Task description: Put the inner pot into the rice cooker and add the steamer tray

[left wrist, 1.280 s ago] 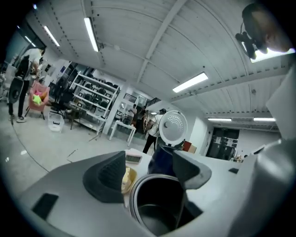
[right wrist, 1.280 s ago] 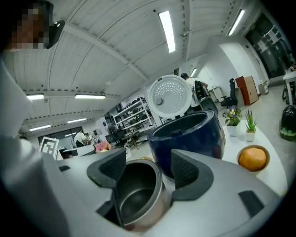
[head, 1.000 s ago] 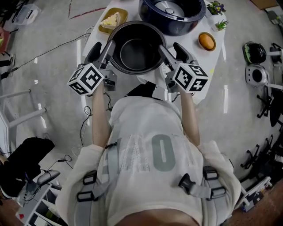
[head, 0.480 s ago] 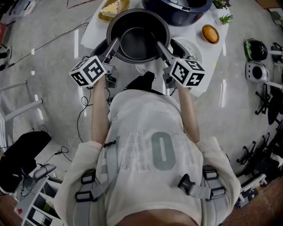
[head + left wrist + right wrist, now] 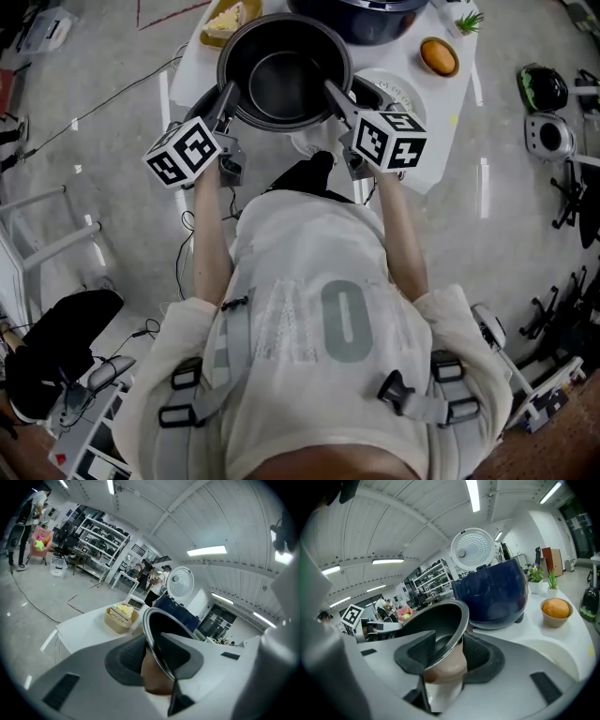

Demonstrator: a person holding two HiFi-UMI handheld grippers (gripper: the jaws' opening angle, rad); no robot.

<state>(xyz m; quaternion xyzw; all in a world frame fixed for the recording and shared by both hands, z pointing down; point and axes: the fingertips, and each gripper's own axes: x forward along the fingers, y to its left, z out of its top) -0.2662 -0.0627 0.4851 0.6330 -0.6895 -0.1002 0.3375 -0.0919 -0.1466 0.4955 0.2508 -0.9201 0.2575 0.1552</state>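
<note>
Only the gripper views show the rice cooker's (image 5: 492, 595) raised lid (image 5: 472, 549).

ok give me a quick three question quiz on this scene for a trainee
1. True or false: the rice cooker has its lid open.
2. The left claw and right claw grip the inner pot by: A its rim, B its base, C a side handle.
3. What is inside the inner pot?
Key: 1 true. 2 A; both claws have just been closing, with the rim between their pads. 3 nothing, it is empty.
</note>
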